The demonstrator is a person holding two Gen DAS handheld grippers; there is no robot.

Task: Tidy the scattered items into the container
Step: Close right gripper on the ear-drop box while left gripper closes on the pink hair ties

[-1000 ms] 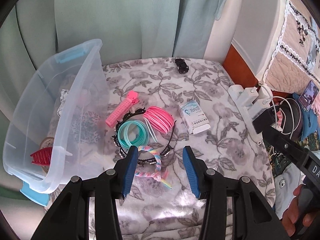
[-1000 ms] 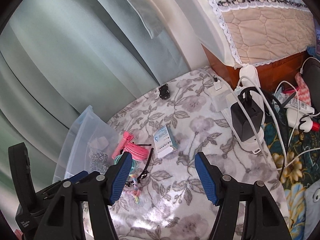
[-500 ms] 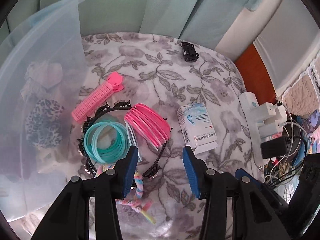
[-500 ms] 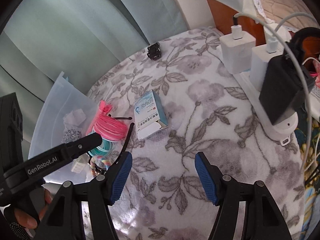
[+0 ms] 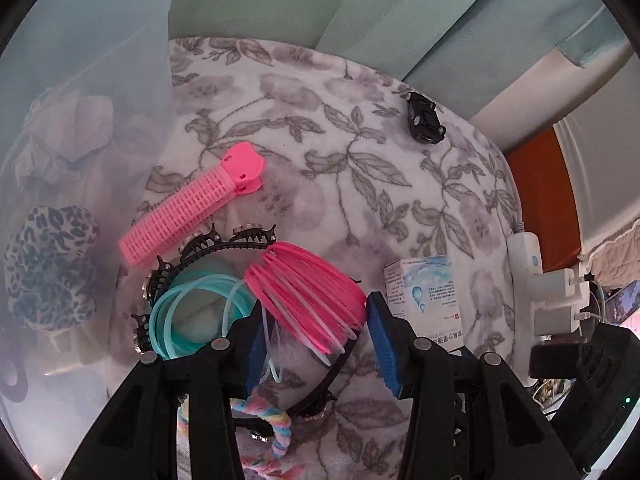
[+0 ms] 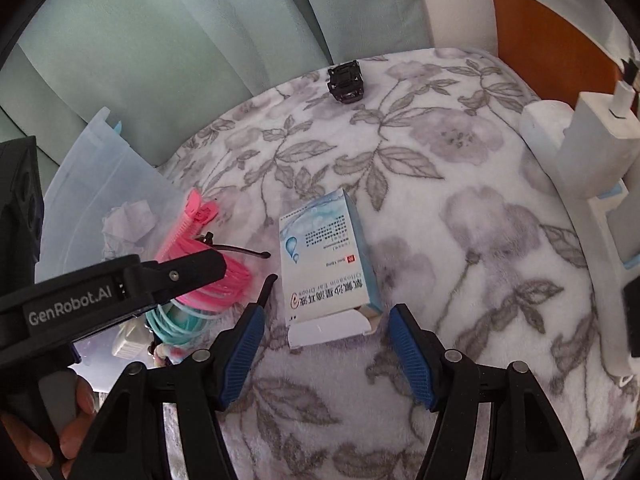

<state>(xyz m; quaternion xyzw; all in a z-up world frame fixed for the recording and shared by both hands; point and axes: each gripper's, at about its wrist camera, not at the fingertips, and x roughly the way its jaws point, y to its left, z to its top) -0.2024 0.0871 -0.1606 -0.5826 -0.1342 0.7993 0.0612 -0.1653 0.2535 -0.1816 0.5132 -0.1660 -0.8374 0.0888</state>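
Both grippers have closed in on the scattered items since the earlier frames, so the heap and the carton now sit close ahead of their fingertips. The left gripper stands wide, holding nothing, with the pink hair bands directly between and just ahead of its fingers; their stack runs diagonally, from ahead-left to near-right. The teal hair bands lie just left of its left finger, the pink hair roller further ahead-left, and the clear storage bin to its far left. The right gripper is likewise wide and empty, with the ear-drop box just ahead, long axis pointing away and slightly left. A small black toy car rests well ahead. The left gripper appears nearer the bands and the bin. The surface is a soft floral blanket, which would likely yield under pressure; curtains hang behind, and a power strip borders the right.
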